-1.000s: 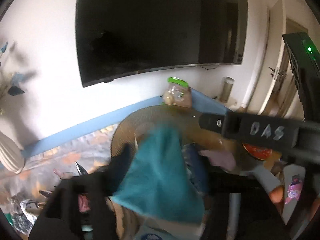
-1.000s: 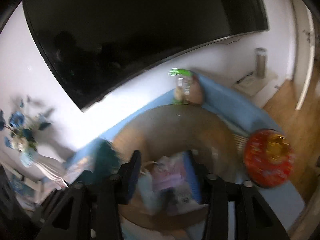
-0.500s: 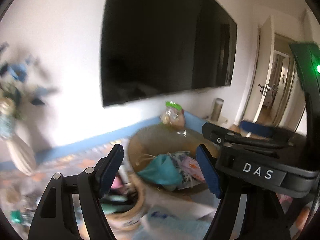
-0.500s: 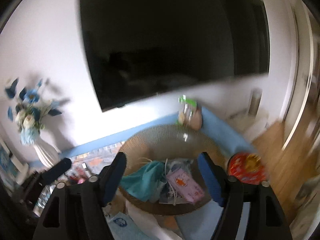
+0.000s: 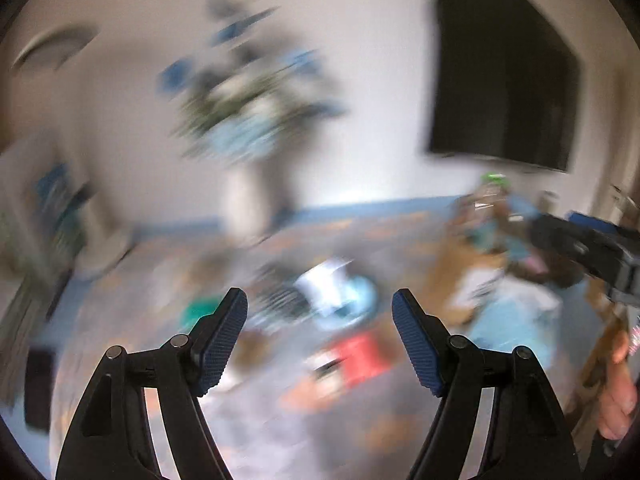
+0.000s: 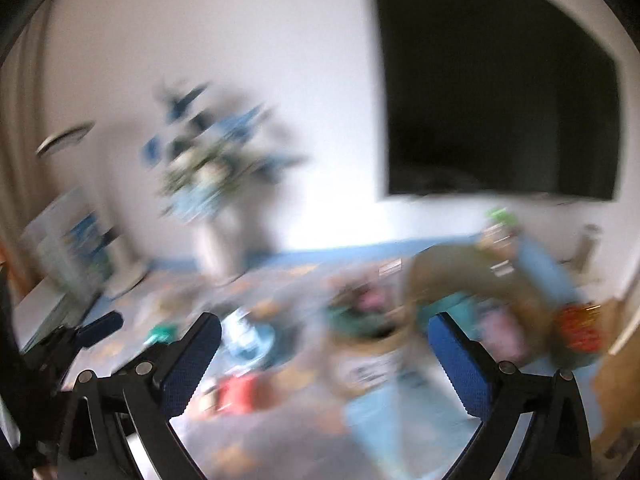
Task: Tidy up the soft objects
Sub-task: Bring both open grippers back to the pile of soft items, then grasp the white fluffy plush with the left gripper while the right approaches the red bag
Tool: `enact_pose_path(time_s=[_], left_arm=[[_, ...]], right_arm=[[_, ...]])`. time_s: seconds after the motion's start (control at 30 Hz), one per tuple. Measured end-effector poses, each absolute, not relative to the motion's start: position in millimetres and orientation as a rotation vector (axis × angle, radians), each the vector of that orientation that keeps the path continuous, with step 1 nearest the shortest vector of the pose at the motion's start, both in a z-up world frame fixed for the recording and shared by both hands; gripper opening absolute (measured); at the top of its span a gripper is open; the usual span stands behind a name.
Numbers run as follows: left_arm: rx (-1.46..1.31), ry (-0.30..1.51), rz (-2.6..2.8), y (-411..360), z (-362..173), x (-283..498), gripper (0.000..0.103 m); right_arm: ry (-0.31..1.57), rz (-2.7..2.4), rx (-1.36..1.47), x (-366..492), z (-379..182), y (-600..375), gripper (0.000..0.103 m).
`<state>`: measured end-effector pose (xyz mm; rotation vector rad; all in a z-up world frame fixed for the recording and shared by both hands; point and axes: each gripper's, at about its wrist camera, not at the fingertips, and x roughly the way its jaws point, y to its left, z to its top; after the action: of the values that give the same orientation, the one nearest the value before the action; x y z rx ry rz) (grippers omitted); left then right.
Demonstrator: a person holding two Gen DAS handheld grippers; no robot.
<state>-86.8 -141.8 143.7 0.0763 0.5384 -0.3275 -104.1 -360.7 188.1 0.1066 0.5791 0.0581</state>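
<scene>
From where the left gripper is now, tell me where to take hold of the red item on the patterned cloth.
The red item lies low and flat on the patterned cloth, just ahead of the open, empty left gripper. Blur hides its edges, so this is tentative: come from above and pinch across its narrower span, near the middle, clear of the white-and-blue item beyond it.

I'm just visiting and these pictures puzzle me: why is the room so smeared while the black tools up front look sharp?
Left wrist view: motion blur smears the flower vase and table clutter, while the left tool, fixed to the camera, stays crisp. Right wrist view: same smear, right tool sharp; the television bows from fisheye distortion.
</scene>
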Motion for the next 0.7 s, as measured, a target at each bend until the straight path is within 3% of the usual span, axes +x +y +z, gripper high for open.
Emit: enact_pose_path(time_s=[0.33,0.7], left_arm=[[-0.026,0.792,-0.031,8.5,42.4,-58.7,0.073],[-0.090,0.878,0.002,25.5,-1.9,-44.0,0.073]], right_arm=[[0.832,0.186,0.035,-49.7,56.8,-258.5,0.103],[0.814,0.317,-0.031,-46.2,24.1,-220.7,0.103]])
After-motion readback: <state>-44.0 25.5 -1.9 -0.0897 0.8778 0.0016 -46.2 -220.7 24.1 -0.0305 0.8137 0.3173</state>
